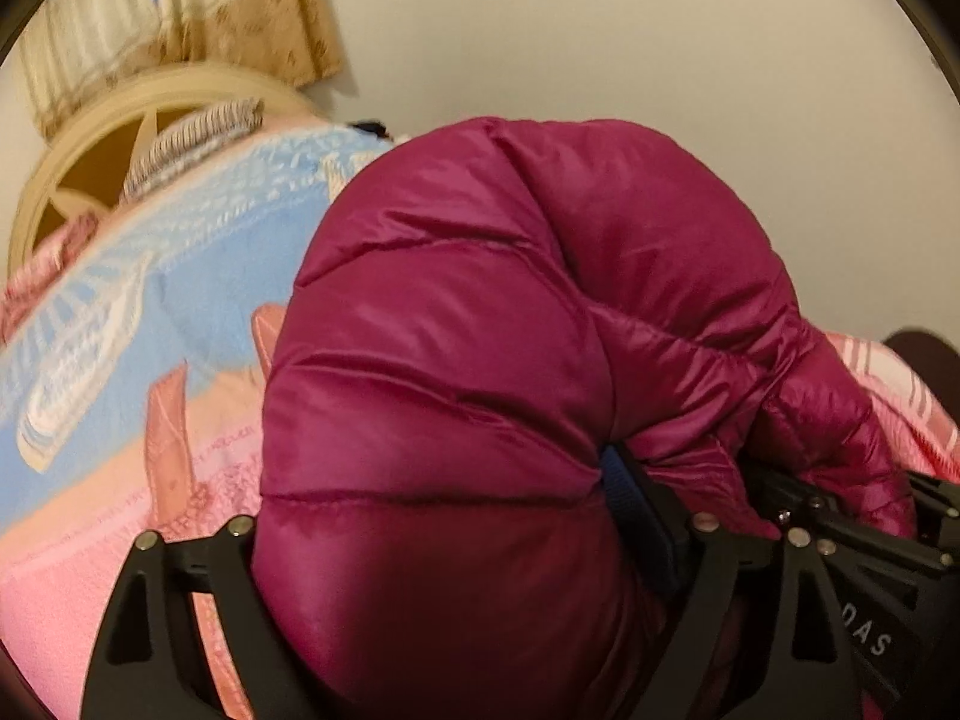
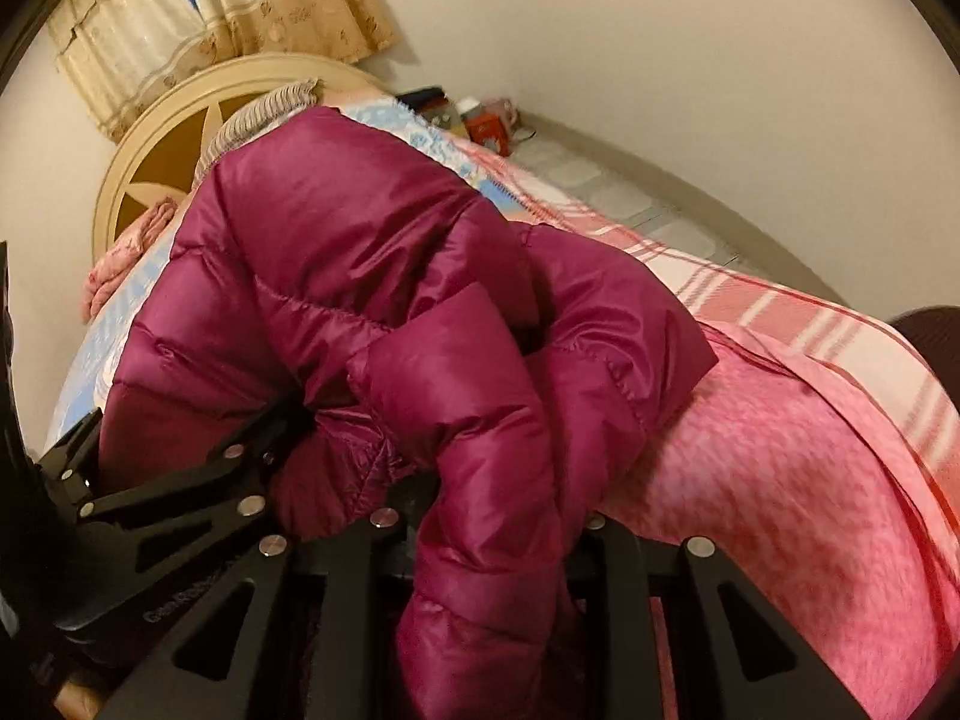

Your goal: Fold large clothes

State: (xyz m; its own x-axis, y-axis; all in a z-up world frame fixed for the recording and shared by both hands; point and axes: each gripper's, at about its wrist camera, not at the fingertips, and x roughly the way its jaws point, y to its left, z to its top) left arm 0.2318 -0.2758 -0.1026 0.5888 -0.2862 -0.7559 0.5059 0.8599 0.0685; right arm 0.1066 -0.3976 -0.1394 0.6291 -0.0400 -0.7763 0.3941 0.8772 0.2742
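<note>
A puffy magenta down jacket (image 1: 456,330) is bunched up above the bed. In the left wrist view it bulges between my left gripper's fingers (image 1: 456,540), which are shut on it; the fingertips are buried in the fabric. The other gripper's black frame shows at the lower right of that view (image 1: 870,516), pressed into the jacket. In the right wrist view the jacket (image 2: 372,276) hangs in folds, and my right gripper (image 2: 486,528) is shut on a fold of it. The left gripper's frame (image 2: 180,480) shows at the left of that view.
The bed has a pink blanket (image 2: 780,468), a pink plaid sheet (image 2: 690,264) and a light blue towel (image 1: 198,264). A cream round headboard (image 2: 180,108) and beige curtains (image 2: 252,0) stand behind. Small items (image 2: 486,120) sit near the wall.
</note>
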